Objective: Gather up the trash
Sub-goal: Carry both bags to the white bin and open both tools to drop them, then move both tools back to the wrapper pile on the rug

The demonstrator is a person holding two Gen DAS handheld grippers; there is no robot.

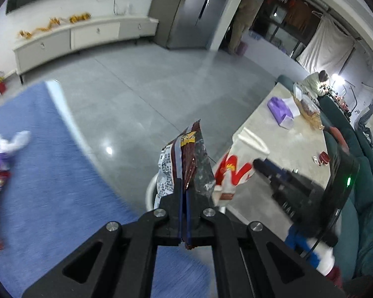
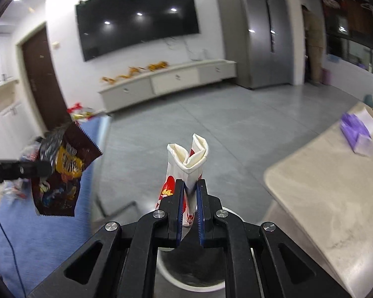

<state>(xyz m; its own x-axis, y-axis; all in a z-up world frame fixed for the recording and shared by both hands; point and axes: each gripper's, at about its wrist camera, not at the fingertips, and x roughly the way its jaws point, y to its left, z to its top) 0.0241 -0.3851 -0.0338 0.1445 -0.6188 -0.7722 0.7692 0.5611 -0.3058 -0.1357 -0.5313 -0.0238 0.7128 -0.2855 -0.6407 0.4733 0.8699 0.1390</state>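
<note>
Left gripper (image 1: 185,193) angled down, clenched on snack wrapper (image 1: 186,159); right gripper (image 2: 189,198) angled down, grasping crushed paper cup (image 2: 189,164) above bin (image 2: 186,275).

Wrapper (image 2: 62,171) dark brown, yellow lettering, silver inside, zigzag edges. Cup (image 2: 186,171) white with red print, cream inside. Grippers (image 1: 185,193) black, blue pads (image 2: 200,206). Rug (image 1: 49,173) blue. Floor (image 1: 141,94) grey tile. Table (image 2: 335,186) beige marbled. Box (image 1: 281,111) purple. Bin (image 2: 166,273) white rim.
</note>
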